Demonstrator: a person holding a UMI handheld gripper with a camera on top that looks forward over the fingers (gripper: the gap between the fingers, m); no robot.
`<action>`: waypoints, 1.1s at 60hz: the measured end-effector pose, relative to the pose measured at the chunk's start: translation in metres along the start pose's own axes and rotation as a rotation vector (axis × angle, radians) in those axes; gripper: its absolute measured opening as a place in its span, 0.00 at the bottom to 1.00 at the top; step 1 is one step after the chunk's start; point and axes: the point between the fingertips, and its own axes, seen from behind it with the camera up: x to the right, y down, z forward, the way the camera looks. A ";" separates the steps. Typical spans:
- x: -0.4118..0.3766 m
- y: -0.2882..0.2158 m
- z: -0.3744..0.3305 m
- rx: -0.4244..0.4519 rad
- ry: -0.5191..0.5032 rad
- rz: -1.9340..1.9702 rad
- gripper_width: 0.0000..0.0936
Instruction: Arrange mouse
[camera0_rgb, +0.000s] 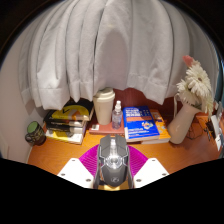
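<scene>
Glossy grey rounded mouse (112, 160) clamped between pink-padded fingers (93, 157), smooth wooden desk (60, 155) beneath

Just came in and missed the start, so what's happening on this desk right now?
A person is working with a hand-held gripper, and a grey computer mouse sits between its fingers, which appear closed on its sides. The mouse is low over the wooden desk. Beyond it stand a small bottle, a blue book, a cream jug, a stack of books and a vase of flowers, with a white curtain behind.
</scene>
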 end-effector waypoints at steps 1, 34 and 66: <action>0.000 0.008 0.006 -0.017 -0.001 0.001 0.43; -0.024 0.113 0.072 -0.182 -0.005 0.045 0.52; -0.024 0.068 -0.066 -0.083 0.029 0.037 0.90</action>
